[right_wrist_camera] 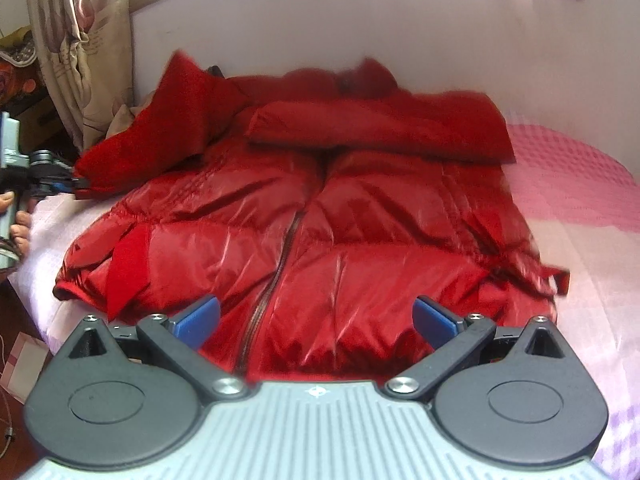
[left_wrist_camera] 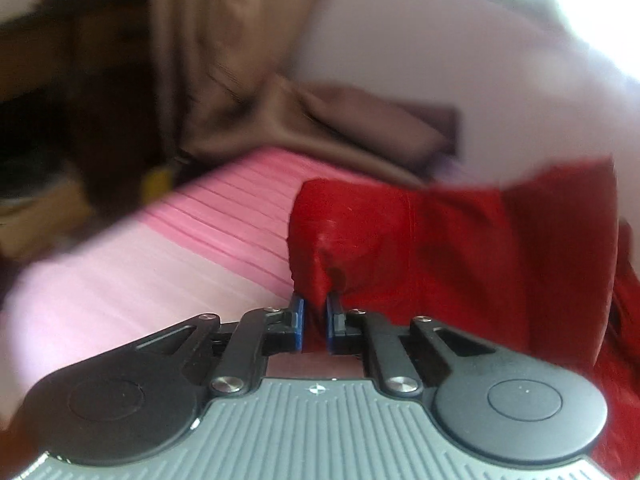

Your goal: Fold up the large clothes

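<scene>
A shiny red puffer jacket point(right_wrist_camera: 320, 220) lies front-up on the pink bed cover point(right_wrist_camera: 580, 200), zip closed. One sleeve point(right_wrist_camera: 380, 128) is folded across the chest. The other sleeve point(right_wrist_camera: 168, 128) sticks out to the left. My left gripper point(left_wrist_camera: 316, 304) is shut on the end of that sleeve point(left_wrist_camera: 400, 240), with red cloth bunched between the blue pads. The right wrist view shows the left gripper point(right_wrist_camera: 78, 182) at the left edge, held by a person's hand point(right_wrist_camera: 18, 216). My right gripper point(right_wrist_camera: 316, 316) stands open just above the jacket's hem, nothing between its fingers.
A white wall point(right_wrist_camera: 320, 20) runs behind the bed. A beige patterned curtain point(right_wrist_camera: 80, 60) hangs at the back left, with brown cloth point(left_wrist_camera: 240, 80) heaped at the bed's corner. The bed's left edge drops to a dark floor with a pale box point(right_wrist_camera: 20, 364).
</scene>
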Demonstrator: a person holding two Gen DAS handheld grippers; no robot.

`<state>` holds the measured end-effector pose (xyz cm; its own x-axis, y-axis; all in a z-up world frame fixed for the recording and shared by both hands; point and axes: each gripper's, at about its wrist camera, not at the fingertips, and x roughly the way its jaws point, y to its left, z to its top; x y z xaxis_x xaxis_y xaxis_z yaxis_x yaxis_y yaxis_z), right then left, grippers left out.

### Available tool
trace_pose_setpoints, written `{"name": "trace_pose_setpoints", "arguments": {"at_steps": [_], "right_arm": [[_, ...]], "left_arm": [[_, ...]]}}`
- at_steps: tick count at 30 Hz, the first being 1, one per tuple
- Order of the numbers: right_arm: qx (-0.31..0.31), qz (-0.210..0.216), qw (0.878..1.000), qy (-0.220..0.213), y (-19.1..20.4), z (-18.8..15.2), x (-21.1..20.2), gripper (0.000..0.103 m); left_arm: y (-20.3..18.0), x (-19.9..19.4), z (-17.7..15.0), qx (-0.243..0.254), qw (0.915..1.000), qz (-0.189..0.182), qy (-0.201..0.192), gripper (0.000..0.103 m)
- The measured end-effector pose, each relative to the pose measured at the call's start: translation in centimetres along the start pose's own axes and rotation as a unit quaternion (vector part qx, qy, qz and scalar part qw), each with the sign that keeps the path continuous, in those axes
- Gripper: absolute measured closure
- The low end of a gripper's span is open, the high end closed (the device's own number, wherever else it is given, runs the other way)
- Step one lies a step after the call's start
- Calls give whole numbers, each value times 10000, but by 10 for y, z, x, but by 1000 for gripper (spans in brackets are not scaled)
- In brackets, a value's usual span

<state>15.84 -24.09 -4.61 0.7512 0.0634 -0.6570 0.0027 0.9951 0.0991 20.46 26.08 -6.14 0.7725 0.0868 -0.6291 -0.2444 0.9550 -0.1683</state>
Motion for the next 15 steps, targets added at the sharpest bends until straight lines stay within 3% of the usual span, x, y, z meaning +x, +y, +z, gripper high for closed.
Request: {"name": "trace_pose_setpoints", "arguments": {"at_steps": [4,9,10,11,13,15], "right_arm": [[-134,90,9996,-241,-2,26,2,0],[-741,161,9946,-710,22,69,30,0],[-933,95,9927,-760,31,77,42,0],[-1126,-17,9905,-786,40,85,57,0],[-1479,-260,9854,-798,59,95,84,0],[-1943,-618,9751,-873,79,101,114,0]], "left_arm": [[36,-21,17,-80,9947,959,-353,90],[56,-21,12,-194,9888,1457,-255,85],[55,-23,9,-210,9882,1488,-292,68],[55,-27,6,-239,9887,1440,-337,44],[49,-38,-3,-337,9900,1234,-598,31],[37,-53,-13,-143,9916,1054,-735,25]]}}
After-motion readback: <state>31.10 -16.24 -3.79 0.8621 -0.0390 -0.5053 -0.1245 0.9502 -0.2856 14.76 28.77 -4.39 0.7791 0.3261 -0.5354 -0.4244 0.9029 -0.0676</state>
